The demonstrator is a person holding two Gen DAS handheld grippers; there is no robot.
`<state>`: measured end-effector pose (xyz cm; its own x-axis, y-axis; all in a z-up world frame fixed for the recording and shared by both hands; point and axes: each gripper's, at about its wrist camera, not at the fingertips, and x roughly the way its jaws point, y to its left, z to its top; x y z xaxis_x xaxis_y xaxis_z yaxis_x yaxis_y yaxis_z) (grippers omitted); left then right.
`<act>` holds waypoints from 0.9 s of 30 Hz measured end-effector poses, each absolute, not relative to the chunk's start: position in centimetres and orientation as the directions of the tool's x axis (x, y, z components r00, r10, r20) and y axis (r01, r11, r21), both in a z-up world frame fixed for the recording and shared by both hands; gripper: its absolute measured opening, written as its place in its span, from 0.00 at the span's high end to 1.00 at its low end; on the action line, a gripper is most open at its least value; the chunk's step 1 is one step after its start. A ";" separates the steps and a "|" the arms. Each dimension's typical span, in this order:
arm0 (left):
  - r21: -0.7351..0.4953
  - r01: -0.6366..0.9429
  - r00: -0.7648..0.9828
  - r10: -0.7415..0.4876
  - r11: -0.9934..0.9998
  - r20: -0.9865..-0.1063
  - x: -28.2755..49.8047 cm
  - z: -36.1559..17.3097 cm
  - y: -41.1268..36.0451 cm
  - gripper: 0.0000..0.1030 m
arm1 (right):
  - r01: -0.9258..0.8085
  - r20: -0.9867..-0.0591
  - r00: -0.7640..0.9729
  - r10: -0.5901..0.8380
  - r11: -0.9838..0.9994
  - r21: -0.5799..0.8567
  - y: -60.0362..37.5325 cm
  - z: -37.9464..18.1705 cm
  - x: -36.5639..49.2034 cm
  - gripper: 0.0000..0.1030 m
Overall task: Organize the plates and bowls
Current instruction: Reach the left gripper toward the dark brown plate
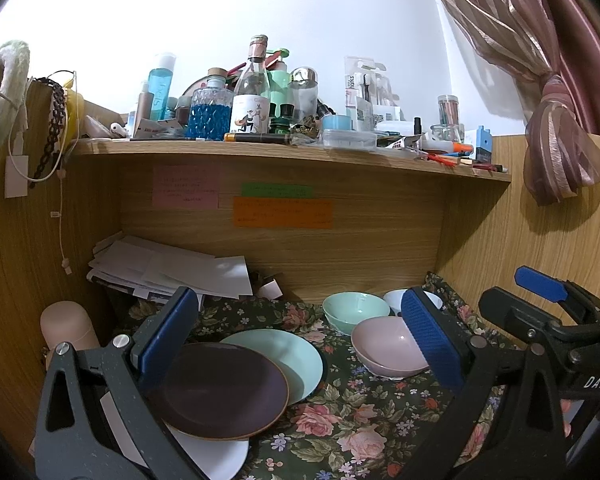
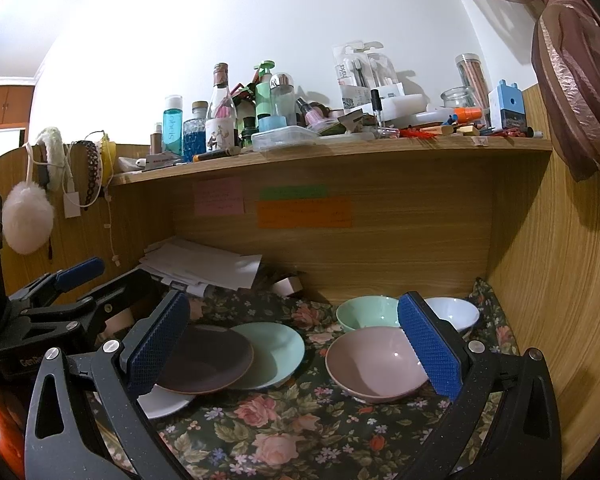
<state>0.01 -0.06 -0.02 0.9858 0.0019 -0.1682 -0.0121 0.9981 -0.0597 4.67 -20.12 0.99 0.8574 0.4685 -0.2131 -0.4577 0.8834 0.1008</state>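
On a floral cloth (image 1: 364, 420) (image 2: 268, 432) lie three overlapping plates: a dark purple plate (image 1: 220, 388) (image 2: 208, 360) on top, a mint plate (image 1: 288, 356) (image 2: 276, 348) to its right, a white plate (image 1: 216, 456) (image 2: 164, 400) underneath. Further right stand a pink bowl (image 1: 384, 348) (image 2: 372, 364), a mint bowl (image 1: 354, 308) (image 2: 366, 312) and a white bowl (image 1: 396, 298) (image 2: 456, 312). My left gripper (image 1: 300, 340) hovers open above the plates, holding nothing. Wide open and empty too, my right gripper (image 2: 296, 350) frames the plates and the pink bowl.
A wooden shelf (image 1: 284, 152) (image 2: 340, 148) crowded with bottles and jars overhangs the desk. Loose papers (image 1: 172, 268) (image 2: 204, 264) lie at the back left, a pink cylinder (image 1: 66, 326) at the left. Wooden walls close in both sides. The right gripper's body (image 1: 548, 320) shows at the left view's right edge.
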 end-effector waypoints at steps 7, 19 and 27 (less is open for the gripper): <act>-0.059 -0.012 0.986 0.001 0.998 -0.167 0.0 0.0 0.0 0.00 | -0.457 -0.214 0.858 0.467 0.884 0.101 -20.1 1.0 4.7 0.00; -0.060 -0.015 0.985 0.004 0.998 -0.175 0.2 -0.2 0.1 0.00 | -0.459 -0.222 0.855 0.469 0.883 0.101 -19.9 0.7 5.1 0.00; -0.038 -0.042 0.968 0.031 0.998 -0.250 1.5 -2.0 1.5 0.00 | -0.470 -0.287 0.828 0.481 0.875 0.111 -18.3 -0.7 6.8 0.00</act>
<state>1.49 1.45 -2.05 0.9677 0.0308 -0.2503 -0.0417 0.9984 -0.0383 6.80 -18.33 -0.74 0.8282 0.4813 -0.2869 -0.4704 0.8755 0.1109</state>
